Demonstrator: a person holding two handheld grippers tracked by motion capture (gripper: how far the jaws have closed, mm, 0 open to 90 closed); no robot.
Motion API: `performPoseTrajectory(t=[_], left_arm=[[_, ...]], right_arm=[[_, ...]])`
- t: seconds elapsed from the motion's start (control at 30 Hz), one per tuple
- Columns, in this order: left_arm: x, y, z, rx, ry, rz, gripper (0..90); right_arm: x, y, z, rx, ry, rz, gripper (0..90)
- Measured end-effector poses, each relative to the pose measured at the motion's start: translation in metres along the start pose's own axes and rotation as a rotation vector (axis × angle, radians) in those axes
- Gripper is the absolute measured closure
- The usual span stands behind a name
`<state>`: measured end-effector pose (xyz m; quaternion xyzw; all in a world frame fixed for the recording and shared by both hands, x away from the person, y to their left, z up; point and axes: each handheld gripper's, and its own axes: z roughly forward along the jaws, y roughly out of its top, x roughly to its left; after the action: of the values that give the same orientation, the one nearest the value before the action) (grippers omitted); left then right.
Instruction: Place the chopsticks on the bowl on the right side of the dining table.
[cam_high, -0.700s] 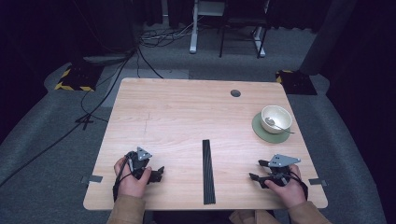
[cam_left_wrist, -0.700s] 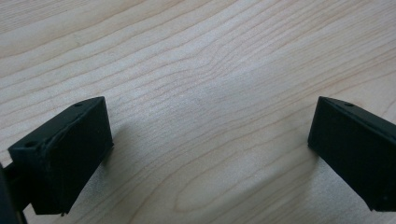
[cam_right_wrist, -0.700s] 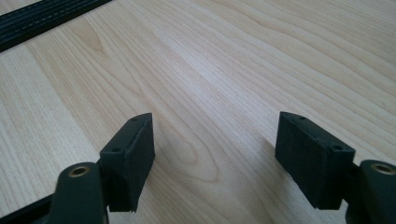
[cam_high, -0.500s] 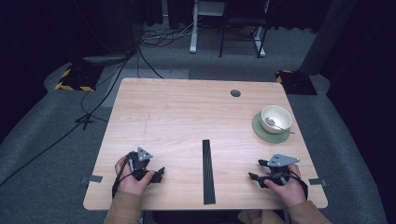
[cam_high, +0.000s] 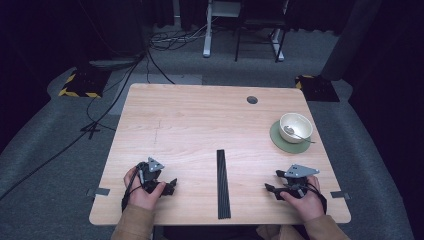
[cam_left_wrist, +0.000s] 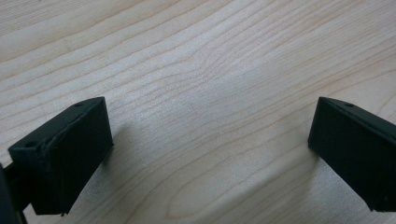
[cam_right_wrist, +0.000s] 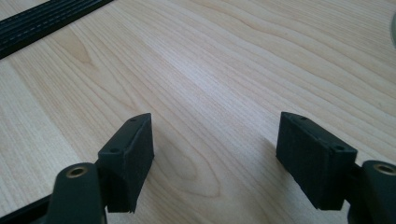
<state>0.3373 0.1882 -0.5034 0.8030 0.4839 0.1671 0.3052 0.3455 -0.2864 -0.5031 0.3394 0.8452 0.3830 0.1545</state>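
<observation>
Both grippers rest low on the wooden table (cam_high: 200, 125) near its front edge, each held by a hand. My left gripper (cam_high: 169, 186) sits at the front left with its jaws pointing toward the table's middle. In the left gripper view its jaws (cam_left_wrist: 210, 140) stand wide apart over bare wood, nothing between them. My right gripper (cam_high: 273, 181) sits at the front right, facing the left one. Its jaws (cam_right_wrist: 215, 140) are also open over bare wood. A long black ribbed strip (cam_high: 223, 183) lies between the two grippers, running front to back, and its edge (cam_right_wrist: 46, 18) crosses the upper left of the right gripper view.
A cream bowl (cam_high: 295, 127) with a spoon in it stands on a green saucer (cam_high: 280, 142) at the right side of the table. A dark round cable hole (cam_high: 252, 100) sits near the far edge. Pieces of grey tape (cam_high: 99, 191) mark the front corners.
</observation>
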Motion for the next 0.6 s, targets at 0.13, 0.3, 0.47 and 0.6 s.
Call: performPoseTrajectory(t=[0.13, 0.3, 0.47, 0.6], left_arm=[[0.000, 0.000, 0.000, 0.004, 0.001, 0.002, 0.0], [0.000, 0.001, 0.001, -0.004, 0.009, 0.000, 0.0], [0.000, 0.001, 0.001, -0.007, 0.007, -0.002, 0.0], [0.000, 0.001, 0.002, -0.008, 0.008, -0.002, 0.0]], right_arm=[[-0.001, 0.000, 0.000, -0.002, 0.001, -0.008, 27.7], [-0.001, 0.003, 0.001, 0.006, 0.007, -0.002, 29.6], [0.009, 0.028, 0.005, -0.015, 0.092, -0.021, 30.2], [0.019, 0.049, 0.015, -0.026, 0.165, -0.047, 30.2]])
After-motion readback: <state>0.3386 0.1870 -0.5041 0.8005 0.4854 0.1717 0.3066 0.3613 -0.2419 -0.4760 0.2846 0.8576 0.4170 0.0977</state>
